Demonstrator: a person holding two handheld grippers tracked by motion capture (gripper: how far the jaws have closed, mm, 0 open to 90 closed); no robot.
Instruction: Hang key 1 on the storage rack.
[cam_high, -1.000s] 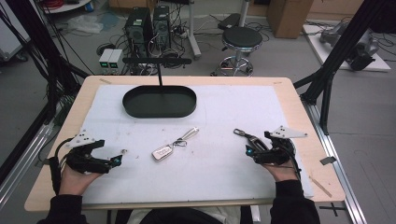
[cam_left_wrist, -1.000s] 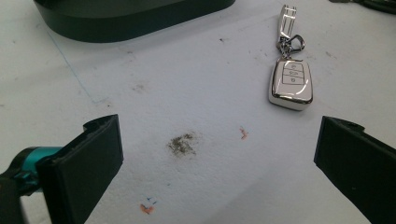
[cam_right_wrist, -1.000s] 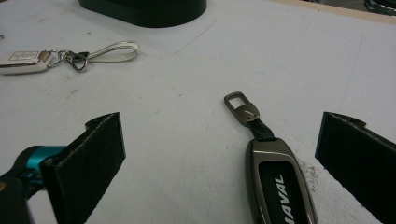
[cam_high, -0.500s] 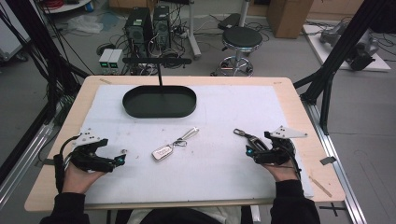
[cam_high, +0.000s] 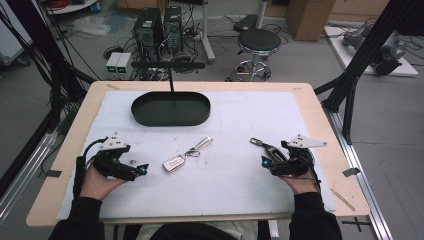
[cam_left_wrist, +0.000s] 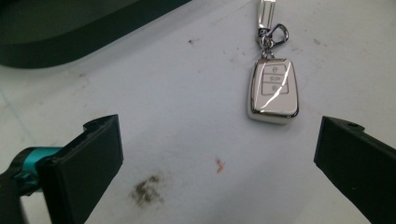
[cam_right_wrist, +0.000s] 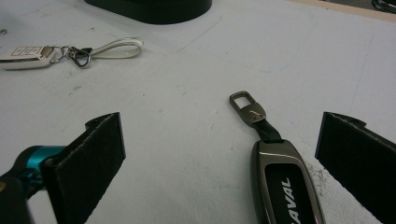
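Both tongs are spread wide, released. Ahead of the left gripper (cam_left_wrist: 215, 154) a white key fob (cam_left_wrist: 273, 91) is seen; lettering on the dark key fob (cam_right_wrist: 285, 186) between the right gripper (cam_right_wrist: 219, 158) jaws is seen in the right gripper view.

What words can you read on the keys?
"AVAL" on the dark key; the start of the word is partly cut off, perhaps an "H".
The silver key has three button signs, too small to read.
Nothing readable on the tray.

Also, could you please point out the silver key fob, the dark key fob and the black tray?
silver key fob (cam_left_wrist: 273, 91), left gripper view, button face.
dark key fob (cam_right_wrist: 286, 186), right gripper view, lettered face.
black tray (cam_high: 171, 118), high view, front wall.
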